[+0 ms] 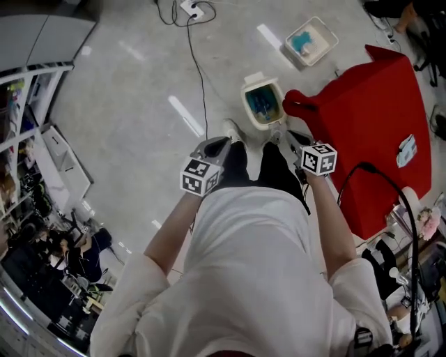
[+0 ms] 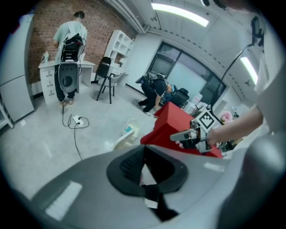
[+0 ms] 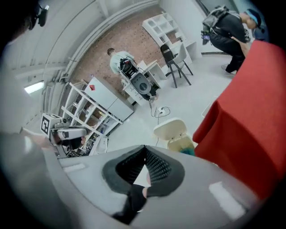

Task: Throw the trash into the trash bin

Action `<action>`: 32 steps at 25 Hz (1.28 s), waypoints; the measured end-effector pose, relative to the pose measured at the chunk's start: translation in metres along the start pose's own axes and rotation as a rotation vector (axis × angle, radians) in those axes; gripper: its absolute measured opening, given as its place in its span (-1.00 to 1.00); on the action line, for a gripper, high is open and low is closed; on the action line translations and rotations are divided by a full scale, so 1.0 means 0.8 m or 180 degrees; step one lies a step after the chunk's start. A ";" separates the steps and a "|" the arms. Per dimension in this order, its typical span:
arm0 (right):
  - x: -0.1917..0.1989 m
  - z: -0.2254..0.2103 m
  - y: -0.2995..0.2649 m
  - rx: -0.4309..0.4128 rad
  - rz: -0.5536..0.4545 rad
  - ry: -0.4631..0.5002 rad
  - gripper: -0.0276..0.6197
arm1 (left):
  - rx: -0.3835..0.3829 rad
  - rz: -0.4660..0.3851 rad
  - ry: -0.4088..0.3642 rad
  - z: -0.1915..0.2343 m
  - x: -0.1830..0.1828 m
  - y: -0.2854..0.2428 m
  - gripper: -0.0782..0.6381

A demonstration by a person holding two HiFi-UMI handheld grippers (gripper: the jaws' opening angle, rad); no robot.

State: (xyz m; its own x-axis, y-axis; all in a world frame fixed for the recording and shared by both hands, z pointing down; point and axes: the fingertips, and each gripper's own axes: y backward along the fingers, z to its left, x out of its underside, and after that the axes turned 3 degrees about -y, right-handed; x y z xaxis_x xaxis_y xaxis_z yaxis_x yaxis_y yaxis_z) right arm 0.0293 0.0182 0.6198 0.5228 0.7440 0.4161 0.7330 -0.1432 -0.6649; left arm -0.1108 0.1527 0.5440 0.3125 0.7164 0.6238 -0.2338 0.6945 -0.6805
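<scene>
The white trash bin (image 1: 263, 103) stands on the floor with its lid up and blue-green trash inside, just ahead of both grippers. It also appears in the left gripper view (image 2: 121, 141) and the right gripper view (image 3: 178, 134). My left gripper (image 1: 221, 143) (image 2: 143, 147) is shut, its tips together with nothing between them. Held beside it, my right gripper (image 1: 282, 136) (image 3: 145, 147) is also shut and empty, next to the corner of the red-covered table (image 1: 376, 125). Each gripper sees the other: the right gripper (image 2: 178, 136), the left gripper (image 3: 82, 132).
A white tray (image 1: 311, 40) with something blue lies on the floor beyond the bin. A power strip (image 1: 191, 8) and its cable run across the floor. White shelves (image 1: 28, 139) line the left. Other people work farther back near a desk (image 2: 67, 67).
</scene>
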 end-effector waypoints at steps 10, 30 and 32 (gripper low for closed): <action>-0.015 0.032 0.066 0.0056 -0.0351 0.0144 -0.91 | 0.0118 -0.0069 -0.0162 -0.025 -0.027 0.015 -0.77; -0.026 0.032 0.111 0.0159 -0.0593 0.0076 -0.91 | 0.0366 -0.0077 -0.0384 -0.063 -0.062 0.004 -0.77; -0.025 0.031 0.114 0.0180 -0.0605 0.0060 -0.91 | 0.0378 -0.0075 -0.0384 -0.065 -0.063 0.002 -0.77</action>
State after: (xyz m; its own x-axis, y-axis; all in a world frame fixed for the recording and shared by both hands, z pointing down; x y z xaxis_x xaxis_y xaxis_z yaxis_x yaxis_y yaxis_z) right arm 0.0750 0.0061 0.5351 0.3857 0.7418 0.5486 0.7940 0.0360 -0.6069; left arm -0.0791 0.1143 0.4911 0.2080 0.6978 0.6855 -0.3370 0.7090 -0.6195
